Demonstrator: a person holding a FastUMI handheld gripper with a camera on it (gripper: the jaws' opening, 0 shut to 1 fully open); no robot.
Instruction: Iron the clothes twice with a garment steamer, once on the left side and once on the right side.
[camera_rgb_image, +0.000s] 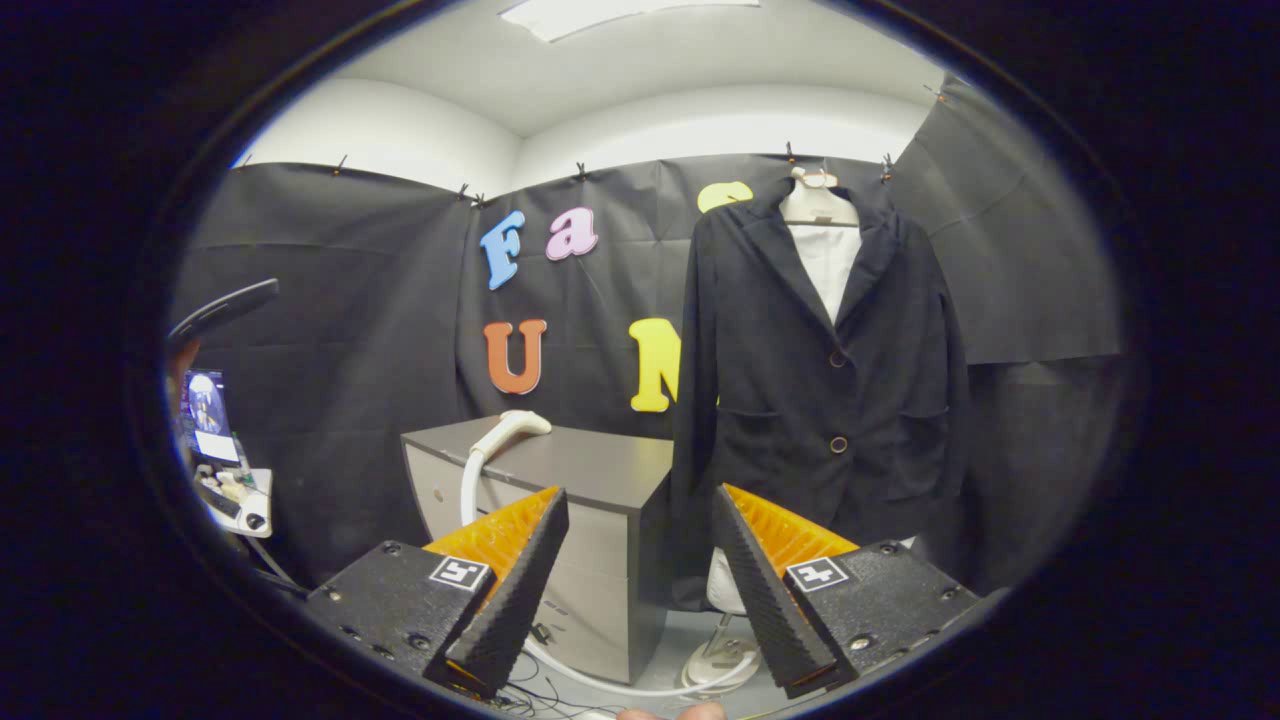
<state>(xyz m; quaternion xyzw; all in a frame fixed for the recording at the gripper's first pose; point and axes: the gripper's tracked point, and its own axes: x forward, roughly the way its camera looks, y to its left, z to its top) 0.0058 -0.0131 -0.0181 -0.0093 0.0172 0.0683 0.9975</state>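
Steamer head (512, 424) lying on cabinet (600, 470) top, near its left back corner; white hose (468, 490) dropping down cabinet front to floor. Dark jacket (820, 390) on hanger (818, 205) just right of cabinet, buttoned, hanging against booth wall. Gripper (640, 525) fingers apart, nothing between, well short of steamer.

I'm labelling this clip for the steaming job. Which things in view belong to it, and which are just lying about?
Job:
jacket on its hanger
steamer head on the cabinet, with its hose
gripper, open and holding nothing

Lying about:
side table with a screen
floor cables
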